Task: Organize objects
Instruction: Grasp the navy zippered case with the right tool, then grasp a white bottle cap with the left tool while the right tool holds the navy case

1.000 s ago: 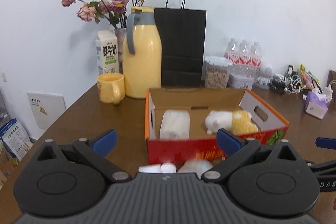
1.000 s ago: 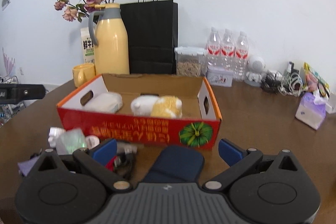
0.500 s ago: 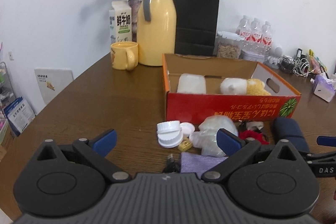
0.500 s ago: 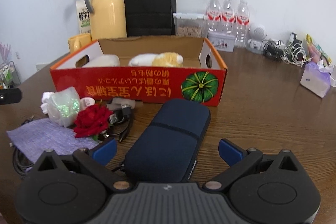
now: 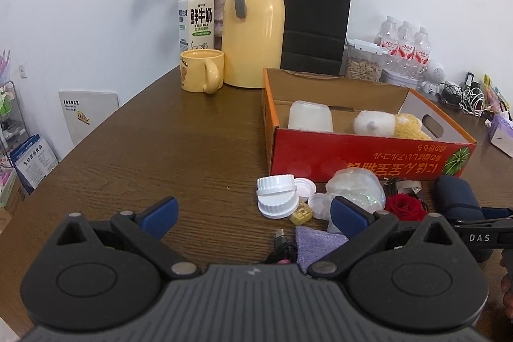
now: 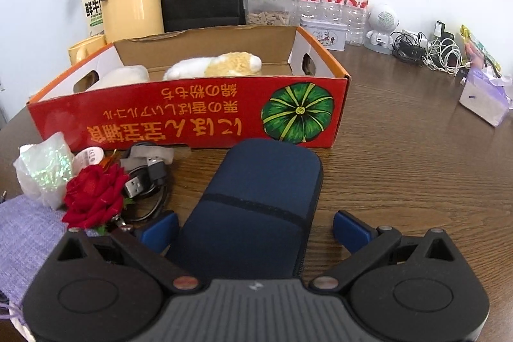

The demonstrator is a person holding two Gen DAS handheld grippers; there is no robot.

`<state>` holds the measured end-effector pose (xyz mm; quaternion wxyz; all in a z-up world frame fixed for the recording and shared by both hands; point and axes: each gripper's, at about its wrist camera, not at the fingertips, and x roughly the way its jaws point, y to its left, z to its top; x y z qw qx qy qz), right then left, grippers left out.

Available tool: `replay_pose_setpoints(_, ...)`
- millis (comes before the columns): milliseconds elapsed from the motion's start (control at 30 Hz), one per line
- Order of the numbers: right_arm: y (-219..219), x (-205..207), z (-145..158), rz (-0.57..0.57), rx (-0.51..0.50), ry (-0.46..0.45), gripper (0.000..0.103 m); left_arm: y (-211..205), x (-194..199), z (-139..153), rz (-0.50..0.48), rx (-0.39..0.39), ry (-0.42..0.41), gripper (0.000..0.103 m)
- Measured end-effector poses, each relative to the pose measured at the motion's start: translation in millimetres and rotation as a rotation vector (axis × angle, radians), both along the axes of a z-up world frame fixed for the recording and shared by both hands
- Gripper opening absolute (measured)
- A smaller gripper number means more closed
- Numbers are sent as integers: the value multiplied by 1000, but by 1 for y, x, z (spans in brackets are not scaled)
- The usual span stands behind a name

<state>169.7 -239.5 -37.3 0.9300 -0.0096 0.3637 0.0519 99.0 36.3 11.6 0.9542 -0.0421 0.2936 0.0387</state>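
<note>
Currently, we hold the right gripper (image 6: pixel 255 229) spread wide, one blue pad on each side of the near end of the dark blue zippered fabric case (image 6: pixel 256 201). The left pad sits just beside the case; the right pad stands apart from it. We cannot tell whether either pad touches the fabric. The case lies flat on the brown wooden table (image 6: pixel 416 165).

We hold the left gripper (image 5: pixel 253 215) equally wide above the table, and it holds nothing. Just ahead of it lie the lilac woven cloth (image 5: pixel 317 244) and a black cable plug (image 5: pixel 280 234).

Beyond these, a cluster waits on the table in front of the box:
- a white ribbed plastic lid (image 5: pixel 275 196)
- a small yellow block (image 5: pixel 302 214)
- a crumpled iridescent plastic bag (image 5: pixel 356 189)
- a red fabric rose (image 6: pixel 94 196)
- a black USB cable bundle (image 6: pixel 146 178)

Farther on, the red and orange open cardboard box (image 6: pixel 192 120) already contains a white plastic tub (image 5: pixel 310 116) and a white and yellow plush toy (image 6: pixel 218 66).

We judge the task early: two items are stored, and the case and the whole cluster remain outside. We judge the case to be the next item, and the right gripper needs to close on it before any lift.
</note>
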Motion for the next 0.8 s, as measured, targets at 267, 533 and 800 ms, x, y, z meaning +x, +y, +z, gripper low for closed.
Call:
replay_pose_setpoints(267, -5, -11, 4, 35, 33, -61, 69, -1, -1, -3, -10, 5, 19, 103)
replay_pose_setpoints(533, -16, -26, 9, 30, 75, -115, 62, 0, -5, -6, -6, 10, 31, 103)
replay_pose_setpoints(800, -17, -47, 16, 53, 79, -181, 62, 15, 11, -11, 34, 3, 47, 103)
